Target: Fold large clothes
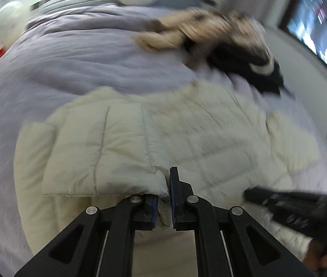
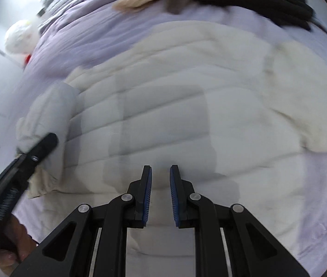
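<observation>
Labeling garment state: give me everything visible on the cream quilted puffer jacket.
The cream quilted puffer jacket looks padded, with stitched horizontal channels and a soft matte shell. It lies spread on the lavender bedspread, one sleeve out to the side. The left claw is shut on a bunched edge fold. The right claw hovers open above the body, apparently not touching it. Both views are blurred.
</observation>
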